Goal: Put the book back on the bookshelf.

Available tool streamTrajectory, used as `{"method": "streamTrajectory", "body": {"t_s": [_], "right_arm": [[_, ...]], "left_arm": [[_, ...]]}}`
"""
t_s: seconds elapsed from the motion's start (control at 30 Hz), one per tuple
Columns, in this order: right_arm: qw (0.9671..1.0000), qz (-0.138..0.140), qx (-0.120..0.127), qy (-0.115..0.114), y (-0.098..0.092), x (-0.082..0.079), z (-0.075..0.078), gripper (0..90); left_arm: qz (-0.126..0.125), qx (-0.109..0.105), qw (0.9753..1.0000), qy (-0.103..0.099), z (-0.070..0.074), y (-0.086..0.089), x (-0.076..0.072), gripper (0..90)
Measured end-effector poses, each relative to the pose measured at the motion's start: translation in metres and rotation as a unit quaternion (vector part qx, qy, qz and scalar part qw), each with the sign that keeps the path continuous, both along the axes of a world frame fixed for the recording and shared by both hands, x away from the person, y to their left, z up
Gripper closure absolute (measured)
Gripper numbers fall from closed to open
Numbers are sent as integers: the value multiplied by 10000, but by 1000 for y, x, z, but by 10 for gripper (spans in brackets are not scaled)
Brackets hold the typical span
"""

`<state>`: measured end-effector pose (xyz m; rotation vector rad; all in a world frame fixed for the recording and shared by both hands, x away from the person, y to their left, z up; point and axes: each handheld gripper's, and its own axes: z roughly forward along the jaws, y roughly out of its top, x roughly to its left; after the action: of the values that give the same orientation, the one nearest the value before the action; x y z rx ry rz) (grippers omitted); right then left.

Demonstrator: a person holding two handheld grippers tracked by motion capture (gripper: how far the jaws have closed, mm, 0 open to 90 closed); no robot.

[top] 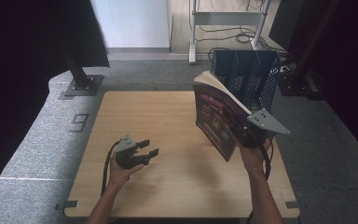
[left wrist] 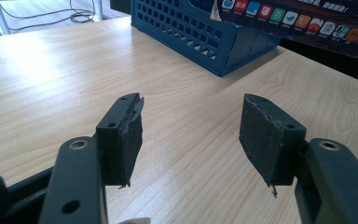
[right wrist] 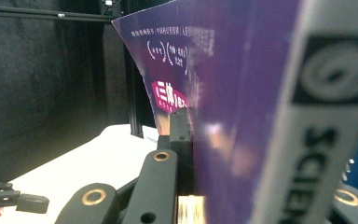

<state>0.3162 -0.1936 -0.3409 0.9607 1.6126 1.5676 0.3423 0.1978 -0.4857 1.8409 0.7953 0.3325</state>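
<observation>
the right gripper (top: 240, 132) is clamped on a purple book (top: 216, 115), its jaws pressed against the cover near the book's lower end. in the right gripper view one black jaw lies flat against the purple cover, beside the pink and white print, and the pale spine with dark lettering runs up the right side of that view; the other jaw is mostly hidden behind the book. in the high view the book is lifted clear of the table (top: 168, 140), held steeply on end and tilted, its printed cover turned toward the person and its cream page edges showing along the top. the grey three-cornered plate on the gripper juts out to the right, just in front of the blue mesh file rack (top: 254, 77). that rack stands at the far right of the table, right behind the raised book, with upright dividers forming slots that open upward.

the left gripper (top: 150, 148) is held low over the near left part of the table, well apart from the book, its jaws spread wide with nothing between them. the left gripper view (left wrist: 191, 135) shows the two worn black pads (left wrist: 265, 140) set far apart over bare wood grain, with the blue rack (left wrist: 200, 35) beyond them and the lower edge of the book's cover (left wrist: 298, 21) hanging above it at the top right.

beyond the table, cables (top: 233, 35) lie on the floor around a pale metal stand (top: 193, 32).
</observation>
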Motion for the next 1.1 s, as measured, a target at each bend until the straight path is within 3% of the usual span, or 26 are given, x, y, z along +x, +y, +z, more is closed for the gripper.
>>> {"method": "streamTrajectory", "body": {"t_s": [1.1], "right_arm": [[9975,-674,167,121,-35,19,5,819]], "left_arm": [[-9,28,10000,42,-1,0,1,393]]}}
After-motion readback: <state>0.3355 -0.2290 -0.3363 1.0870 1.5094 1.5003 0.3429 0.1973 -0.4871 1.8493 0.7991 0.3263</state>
